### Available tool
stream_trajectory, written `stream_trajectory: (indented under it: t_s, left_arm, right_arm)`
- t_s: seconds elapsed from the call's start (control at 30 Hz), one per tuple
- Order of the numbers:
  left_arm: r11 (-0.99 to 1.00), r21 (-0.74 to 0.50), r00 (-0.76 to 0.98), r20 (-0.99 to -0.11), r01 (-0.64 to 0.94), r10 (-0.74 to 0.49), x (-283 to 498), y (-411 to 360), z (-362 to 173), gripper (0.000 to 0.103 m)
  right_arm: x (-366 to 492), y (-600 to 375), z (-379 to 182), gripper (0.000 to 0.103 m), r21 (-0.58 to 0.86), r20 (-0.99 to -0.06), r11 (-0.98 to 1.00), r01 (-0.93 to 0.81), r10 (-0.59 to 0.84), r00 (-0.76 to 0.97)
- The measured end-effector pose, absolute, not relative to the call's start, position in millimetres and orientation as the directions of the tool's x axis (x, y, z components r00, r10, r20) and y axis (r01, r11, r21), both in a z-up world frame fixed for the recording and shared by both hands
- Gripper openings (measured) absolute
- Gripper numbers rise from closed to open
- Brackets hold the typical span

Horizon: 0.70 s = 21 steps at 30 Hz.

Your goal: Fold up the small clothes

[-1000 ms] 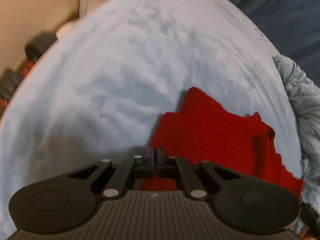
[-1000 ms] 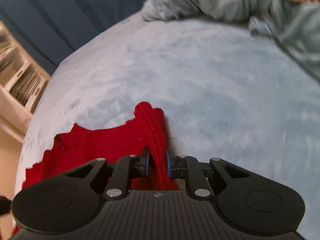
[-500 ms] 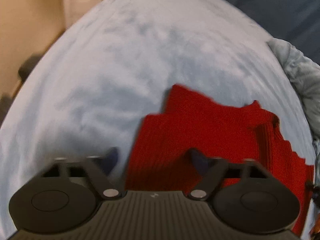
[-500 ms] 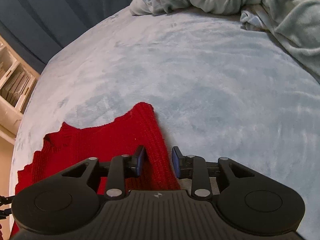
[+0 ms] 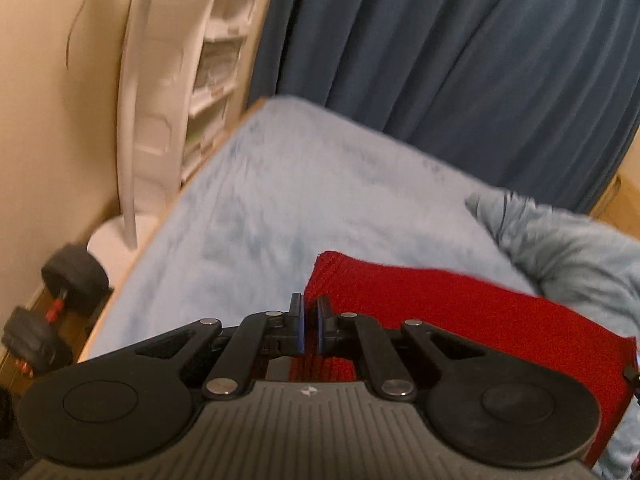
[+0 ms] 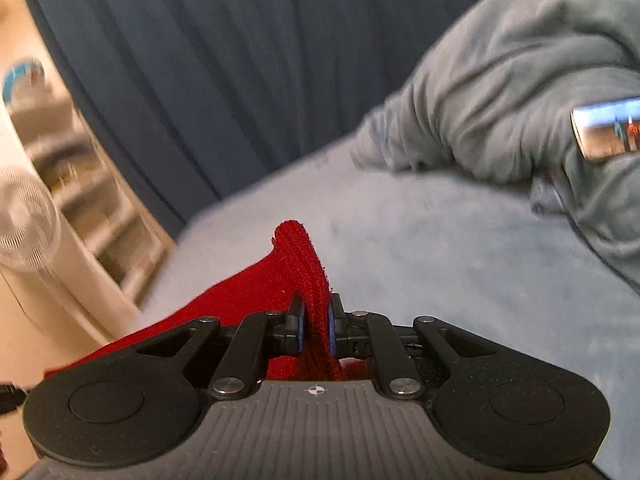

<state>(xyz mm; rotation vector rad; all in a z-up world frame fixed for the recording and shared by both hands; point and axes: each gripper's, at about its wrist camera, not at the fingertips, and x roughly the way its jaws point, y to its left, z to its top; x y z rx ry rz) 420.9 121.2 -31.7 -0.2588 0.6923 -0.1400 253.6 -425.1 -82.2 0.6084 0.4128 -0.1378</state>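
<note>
Two hand-held grippers lift a red ribbed knit garment [image 5: 460,312] above a bed covered in pale blue plush fabric [image 5: 300,208]. The right gripper [image 6: 315,326] has its jaws nearly closed, pinching a bunched edge of the red knit that rises in a peak just ahead of its fingers. The left gripper [image 5: 310,326] also has its jaws drawn almost together at the garment's near corner; motion blur makes it hard to be sure, but cloth appears caught between them. The garment stretches between the two grippers, off the bed. A crumpled grey-blue blanket [image 6: 520,92] lies near the bed's far side. The risk is the thick, bunched knit slipping from either pinch, so the fold lands crooked or crumpled.
</note>
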Motion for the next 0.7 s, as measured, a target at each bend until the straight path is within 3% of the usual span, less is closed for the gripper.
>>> stream_trajectory:
  t_s: [0.13, 0.27, 0.33, 0.47, 0.5, 0.53, 0.57, 0.6, 0.63, 0.7]
  left_arm:
    - [0.973, -0.23, 0.705, -0.689, 0.01, -0.17, 469, 107, -74, 0.006]
    - [0.997, -0.074, 0.562, -0.825, -0.015, -0.053, 517, 84, -162, 0.006]
    - [0.997, 0.061, 0.543, -0.836, -0.057, 0.082, 528, 78, -191, 0.003]
    - [0.994, 0.038, 0.53, -0.843, -0.105, 0.088, 533, 99, -207, 0.005]
    - [0.994, 0.034, 0.535, -0.84, -0.107, 0.087, 531, 104, -205, 0.005]
    - [0.994, 0.027, 0.542, -0.836, -0.11, 0.083, 526, 107, -201, 0.008]
    - [0.994, 0.008, 0.546, -0.835, -0.113, 0.069, 520, 111, -197, 0.014]
    - [0.992, -0.038, 0.548, -0.836, -0.119, 0.034, 511, 117, -192, 0.032]
    - [0.989, -0.078, 0.551, -0.835, -0.124, 0.004, 501, 123, -188, 0.053]
    - [0.98, -0.156, 0.569, -0.821, -0.125, -0.058, 474, 136, -178, 0.075]
  right_arm:
    - [290, -444, -107, 0.011, 0.516, -0.47, 0.805, 0.294, -0.022, 0.883]
    - [345, -446, -193, 0.011, 0.402, -0.679, 0.817, 0.413, -0.037, 0.734]
    - [360, -443, -228, 0.011, 0.328, -0.754, 0.826, 0.459, -0.065, 0.654]
    - [358, -446, -241, 0.012, 0.371, -0.73, 0.802, 0.469, -0.06, 0.681]
    - [357, -450, -242, 0.015, 0.385, -0.726, 0.796, 0.467, -0.05, 0.685]
    - [355, -453, -243, 0.026, 0.397, -0.727, 0.789, 0.469, -0.042, 0.685]
    - [355, -455, -242, 0.033, 0.414, -0.729, 0.775, 0.477, -0.032, 0.684]
    - [352, -460, -243, 0.048, 0.433, -0.732, 0.755, 0.493, -0.025, 0.681]
    - [345, -463, -242, 0.057, 0.458, -0.736, 0.723, 0.517, -0.018, 0.677]
    - [329, -470, -240, 0.059, 0.507, -0.737, 0.65, 0.566, -0.013, 0.676]
